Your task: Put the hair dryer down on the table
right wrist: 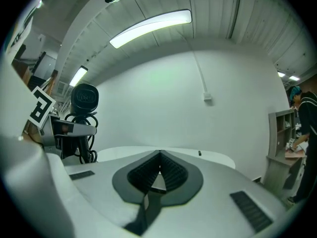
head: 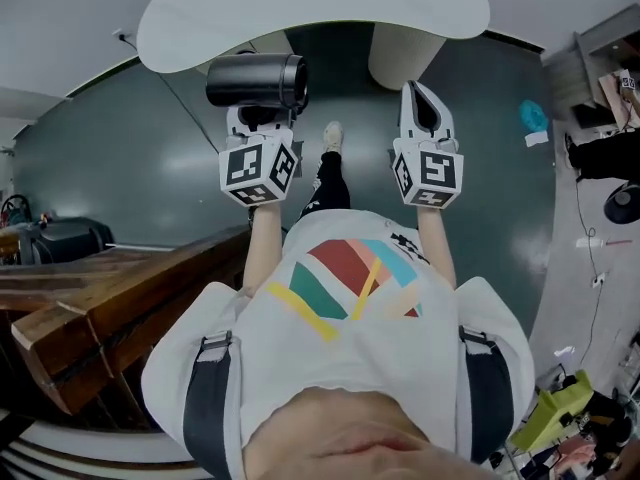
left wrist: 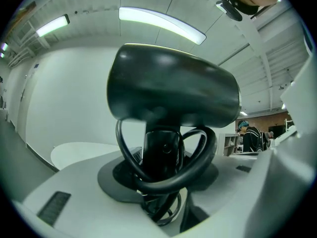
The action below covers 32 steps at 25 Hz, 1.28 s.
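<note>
My left gripper (head: 262,118) is shut on the handle of a black hair dryer (head: 256,80), which it holds upright with the barrel on top, just short of the white round table (head: 200,28). In the left gripper view the dryer's barrel (left wrist: 173,93) fills the middle. Its black cord (left wrist: 195,170) is looped round the handle between the jaws. My right gripper (head: 425,96) is beside it at the same height, shut and empty, its ribbed pads (right wrist: 171,170) meeting at the tip. The right gripper view shows the dryer (right wrist: 84,99) at the left and the table (right wrist: 218,157) straight ahead.
A dark wooden bench (head: 100,298) stands at my left. The table's pale pedestal (head: 400,53) drops to the dark floor ahead. A white wall lies behind the table. Shelves (right wrist: 280,133) and a person (left wrist: 252,138) are off to the right.
</note>
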Motion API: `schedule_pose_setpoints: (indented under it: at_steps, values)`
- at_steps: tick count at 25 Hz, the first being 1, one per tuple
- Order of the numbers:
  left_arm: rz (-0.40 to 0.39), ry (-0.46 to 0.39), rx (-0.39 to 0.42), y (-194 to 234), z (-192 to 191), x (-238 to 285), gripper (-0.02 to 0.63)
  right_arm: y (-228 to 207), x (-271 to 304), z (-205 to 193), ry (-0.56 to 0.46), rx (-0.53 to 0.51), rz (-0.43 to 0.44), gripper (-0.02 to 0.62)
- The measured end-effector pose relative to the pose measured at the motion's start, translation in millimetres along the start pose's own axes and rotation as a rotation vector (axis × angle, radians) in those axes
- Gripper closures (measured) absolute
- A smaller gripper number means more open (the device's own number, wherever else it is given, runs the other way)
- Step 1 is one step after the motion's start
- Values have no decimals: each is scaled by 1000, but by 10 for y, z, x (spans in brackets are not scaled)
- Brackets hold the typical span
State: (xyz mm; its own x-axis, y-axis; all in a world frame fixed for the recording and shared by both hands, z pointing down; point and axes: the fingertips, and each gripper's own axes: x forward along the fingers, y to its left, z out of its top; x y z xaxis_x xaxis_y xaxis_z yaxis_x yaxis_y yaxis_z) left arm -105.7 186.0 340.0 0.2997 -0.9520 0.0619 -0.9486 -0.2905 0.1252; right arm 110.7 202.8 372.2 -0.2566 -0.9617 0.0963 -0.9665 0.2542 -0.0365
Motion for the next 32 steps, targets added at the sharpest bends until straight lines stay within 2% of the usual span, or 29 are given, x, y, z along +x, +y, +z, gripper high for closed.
schedule_pose_setpoints:
  at_steps: [7,14,23,28,32]
  values:
    - [-23,-2,33,590,324,1276,390,73,1398,149,38,2,21,586]
    - [-43,-33,47,947,631,2315,391,-76,2413,335,44,-3,28,586]
    - [-50,-10,31,1200,613,2933,390,-297,3039,234,87,66,5,586]
    - [-51,-4,28,1329,612,3117,390,-203,3292,250,91,47,27,585]
    - [-48,-10,-9,1414,626,3233,390,-136,3448,302,82,59,58,586]
